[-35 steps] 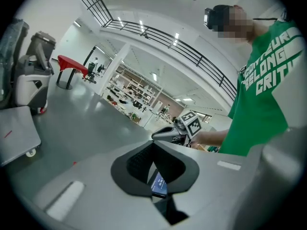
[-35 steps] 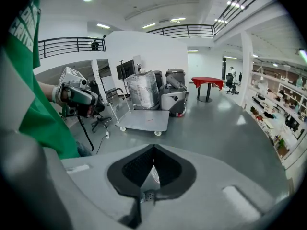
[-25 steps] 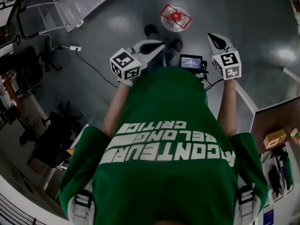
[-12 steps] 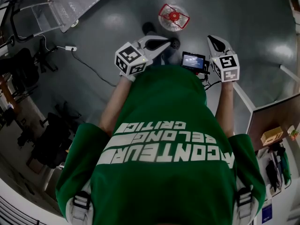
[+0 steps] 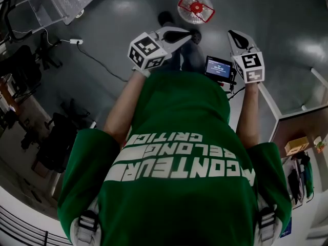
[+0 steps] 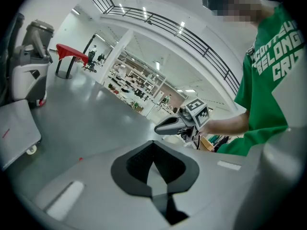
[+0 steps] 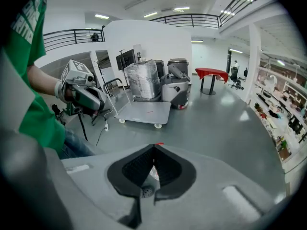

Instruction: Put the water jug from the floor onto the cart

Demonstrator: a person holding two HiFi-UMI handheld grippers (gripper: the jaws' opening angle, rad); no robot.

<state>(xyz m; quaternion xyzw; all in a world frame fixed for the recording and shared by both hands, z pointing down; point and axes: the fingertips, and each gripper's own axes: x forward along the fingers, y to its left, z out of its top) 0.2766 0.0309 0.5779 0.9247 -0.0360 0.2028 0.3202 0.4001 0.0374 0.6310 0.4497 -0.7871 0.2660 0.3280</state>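
- Left gripper [image 5: 185, 34]: held out in front of the body; fingers [image 6: 134, 164] clenched, tips together, nothing between them.
- Right gripper [image 5: 233, 35]: alongside, well apart from the left; fingers [image 7: 169, 169] likewise clenched and empty.
- Jug [image 5: 195, 7]: upright on the floor [image 5: 287, 14], just beyond the person's shoes [image 5: 165, 18], red top up; ahead of both grippers, touched by neither.
- Cart [image 7: 146, 112]: flat wheeled deck, farther off to the left, well apart from the jug.
- Step, as judged: approach to the jug; no grasp made.
- Next move, as judged: fingers to be released wide, lowered to the red top, then closed firmly before any lift toward the cart.
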